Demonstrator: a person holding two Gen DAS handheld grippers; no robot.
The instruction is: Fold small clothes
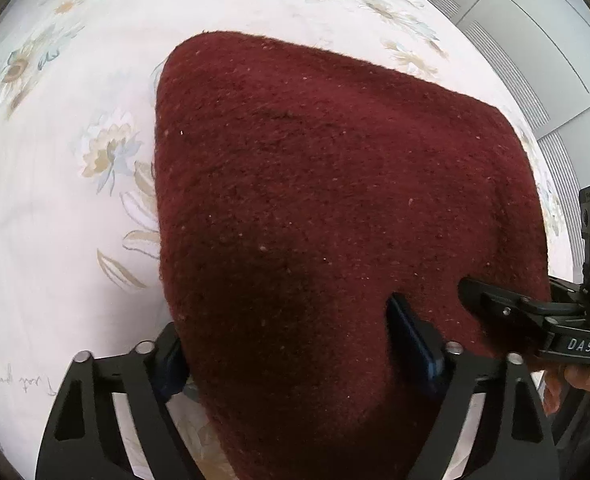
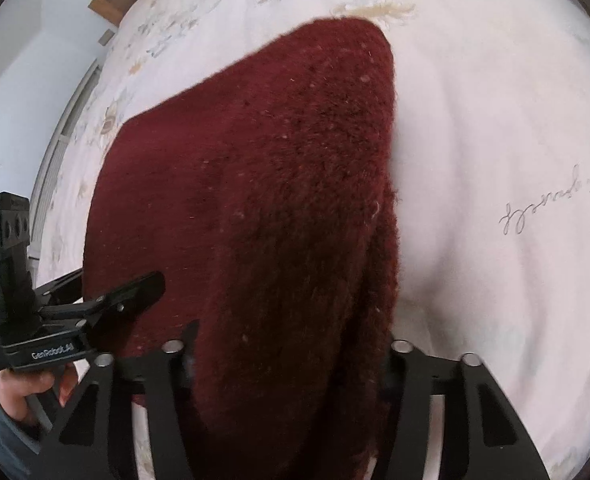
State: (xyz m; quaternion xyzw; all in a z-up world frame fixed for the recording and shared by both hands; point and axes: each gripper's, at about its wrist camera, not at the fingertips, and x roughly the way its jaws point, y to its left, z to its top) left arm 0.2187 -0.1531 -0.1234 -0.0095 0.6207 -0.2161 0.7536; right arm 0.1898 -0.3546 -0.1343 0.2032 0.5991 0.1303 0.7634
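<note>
Maroon cloth [image 1: 335,200] on floral bedsheet [image 1: 75,220]

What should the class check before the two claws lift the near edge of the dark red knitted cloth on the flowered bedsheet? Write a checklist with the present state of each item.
1. Red cloth lies between the fingers of the left claw: ok.
2. Red cloth lies between the fingers of the right claw: ok.
3. Both claws pinch it firmly: cannot tell.
4. Bedsheet is outside both grips: cannot tell.
5. Far part of the cloth lies smooth: ok.
6. Claws are apart from each other: ok.
</note>
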